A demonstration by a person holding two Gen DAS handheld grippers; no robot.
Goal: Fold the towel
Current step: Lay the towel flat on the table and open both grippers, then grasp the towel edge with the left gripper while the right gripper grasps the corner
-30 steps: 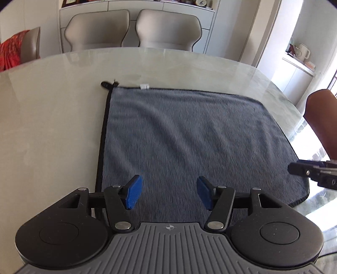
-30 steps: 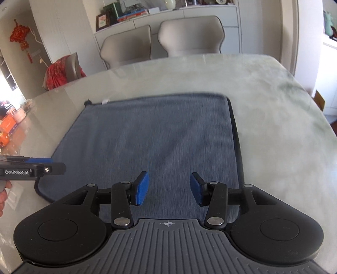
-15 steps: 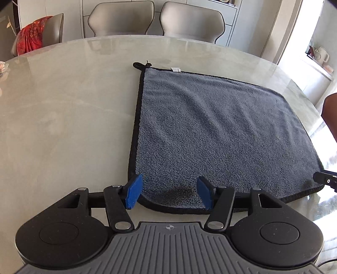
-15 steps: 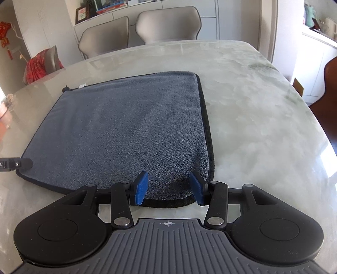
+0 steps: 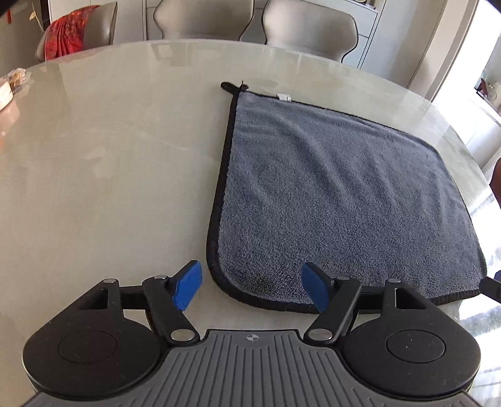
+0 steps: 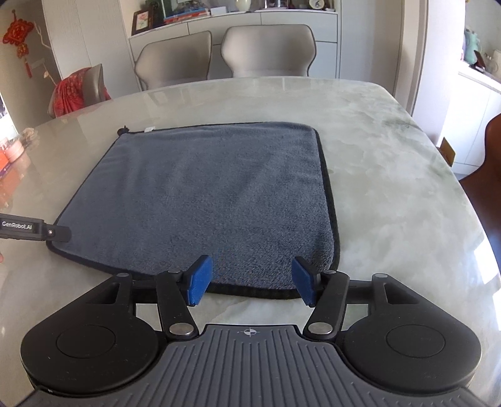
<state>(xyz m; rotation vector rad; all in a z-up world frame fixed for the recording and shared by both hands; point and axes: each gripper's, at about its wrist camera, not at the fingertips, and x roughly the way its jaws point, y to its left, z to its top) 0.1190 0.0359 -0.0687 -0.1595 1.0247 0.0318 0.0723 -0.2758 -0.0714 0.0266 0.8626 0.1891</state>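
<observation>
Towel [image 5: 341, 200] lies flat; each near corner between a tool's parted pads.

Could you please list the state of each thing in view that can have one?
towel: spread flat on the table, unfolded.
left gripper: open, jaws just opened wider, astride the towel's near left corner.
right gripper: open, jaws just opened wider, at the near right corner.

1. The towel [image 6: 216, 200] is blue-grey with a black edge all round.
2. The table [image 5: 103, 175] is pale cream with cloudy grey marks.
3. The gripper pads [image 6: 200, 280] are bright blue on black arms.
4. The chairs [image 6: 266, 50] are beige.
5. A cloth [image 5: 67, 29] is red and orange.
</observation>
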